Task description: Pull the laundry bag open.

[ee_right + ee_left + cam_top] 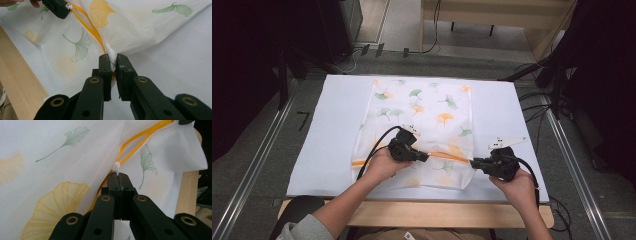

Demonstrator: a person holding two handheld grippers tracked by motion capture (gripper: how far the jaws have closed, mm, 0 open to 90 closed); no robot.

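A white mesh bag (422, 110) printed with green and orange ginkgo leaves lies flat on the table. An orange zipper (447, 156) runs across its near end. My left gripper (426, 156) is shut on the small white zipper pull (116, 167), with its jaws (119, 176) pressed together below it. Just beyond the pull, the zipper's two orange tapes (135, 142) stand apart. My right gripper (473, 162) is shut on the bag's right edge at the zipper's end, and mesh is pinched between its jaws (113, 60). The left gripper (57, 7) shows far off in the right gripper view.
A white sheet (327, 130) covers the table, and a bare wooden strip (437, 212) runs along the near edge. Metal rails and cables lie on the floor at both sides. A person's forearms come in from the bottom.
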